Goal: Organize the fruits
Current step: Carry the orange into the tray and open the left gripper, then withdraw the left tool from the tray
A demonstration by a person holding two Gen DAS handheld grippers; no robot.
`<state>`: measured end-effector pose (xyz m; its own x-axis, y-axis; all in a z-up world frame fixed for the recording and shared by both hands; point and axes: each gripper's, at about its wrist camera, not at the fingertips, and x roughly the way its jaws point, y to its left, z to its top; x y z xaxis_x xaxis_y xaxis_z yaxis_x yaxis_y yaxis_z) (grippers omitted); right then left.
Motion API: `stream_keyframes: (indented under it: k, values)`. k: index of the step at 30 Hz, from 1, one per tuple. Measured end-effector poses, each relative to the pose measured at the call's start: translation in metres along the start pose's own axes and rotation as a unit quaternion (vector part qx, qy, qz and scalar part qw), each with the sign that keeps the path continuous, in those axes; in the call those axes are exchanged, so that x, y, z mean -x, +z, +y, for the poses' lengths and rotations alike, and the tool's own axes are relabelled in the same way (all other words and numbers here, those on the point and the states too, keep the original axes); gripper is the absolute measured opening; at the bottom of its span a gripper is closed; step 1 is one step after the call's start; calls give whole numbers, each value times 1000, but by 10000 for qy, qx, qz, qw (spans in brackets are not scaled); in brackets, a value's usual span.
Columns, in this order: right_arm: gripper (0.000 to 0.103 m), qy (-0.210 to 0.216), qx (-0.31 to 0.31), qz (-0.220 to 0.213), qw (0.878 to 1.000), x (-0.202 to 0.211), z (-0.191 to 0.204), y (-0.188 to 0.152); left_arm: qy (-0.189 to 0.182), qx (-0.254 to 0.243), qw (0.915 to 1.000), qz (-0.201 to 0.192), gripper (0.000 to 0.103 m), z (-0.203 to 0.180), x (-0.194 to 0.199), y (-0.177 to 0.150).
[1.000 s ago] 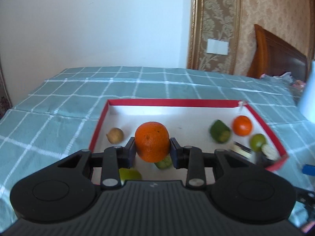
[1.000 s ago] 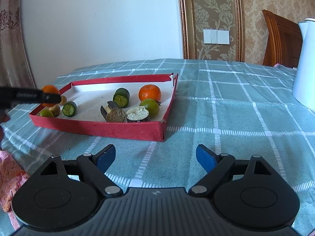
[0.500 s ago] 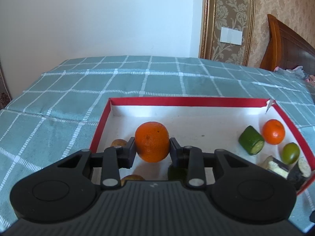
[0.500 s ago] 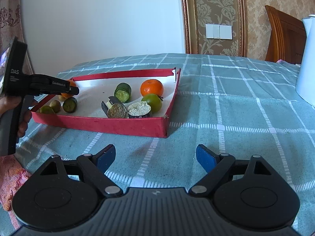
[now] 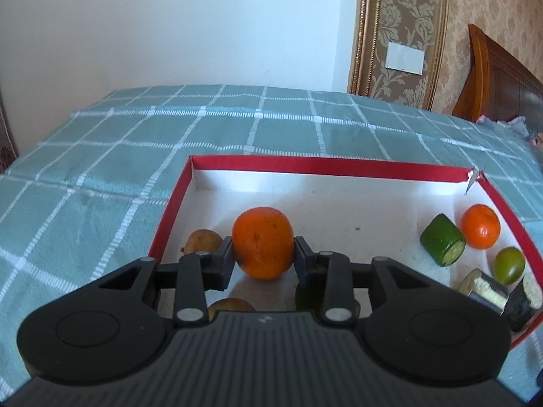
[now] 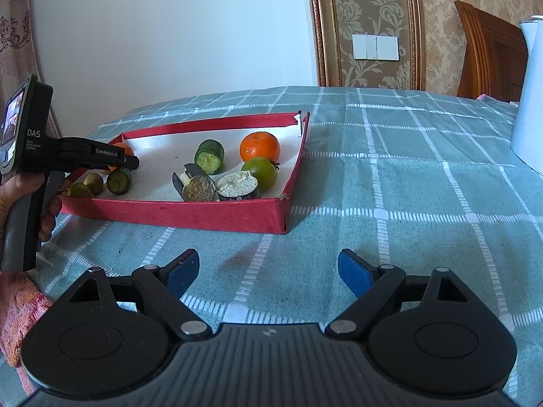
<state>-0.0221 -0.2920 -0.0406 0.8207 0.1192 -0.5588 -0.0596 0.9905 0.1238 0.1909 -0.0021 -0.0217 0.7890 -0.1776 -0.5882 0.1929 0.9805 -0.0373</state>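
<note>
A large orange (image 5: 263,242) sits between the pads of my left gripper (image 5: 264,257), low over the left end of the red tray (image 5: 325,162). The jaws are opening, though both pads still touch the orange. In the right wrist view a hand holds that gripper (image 6: 130,162) over the tray's left end (image 6: 190,212), and the orange (image 6: 124,149) peeks out behind it. My right gripper (image 6: 268,266) hovers open and empty above the tablecloth, in front of the tray.
The tray also holds a small orange (image 5: 480,226), a cucumber piece (image 5: 442,244), a green tomato (image 5: 509,265), eggplant pieces (image 5: 485,286) and brown fruits (image 5: 203,241). A white kettle (image 6: 529,101) stands at the right. A pink cloth (image 6: 17,305) lies at the left edge.
My left gripper has moved with the orange further over the tray's left end and lower; the tray looks nearer. The right gripper has kept still and open.
</note>
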Motion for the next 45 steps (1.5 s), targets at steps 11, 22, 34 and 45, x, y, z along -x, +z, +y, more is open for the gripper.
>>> stream_keyframes:
  k: [11,22,34,45]
  values:
    - [89,5,-15,42,10000,-2,1,0,101,58,9999,-126,40,3,16,-5]
    - [91,20,-7,58,10000,-3,1,-1,214,-88,9979,-606,68,-4,57,-17]
    - [92,25,-31,59,10000,-3,0,-1,-103,8,9975,-697,80,-15,113,-43]
    - [92,-87,-115,12,9999,-2,-1,-2,-96,148,9976,-667,93,-30,155,-81]
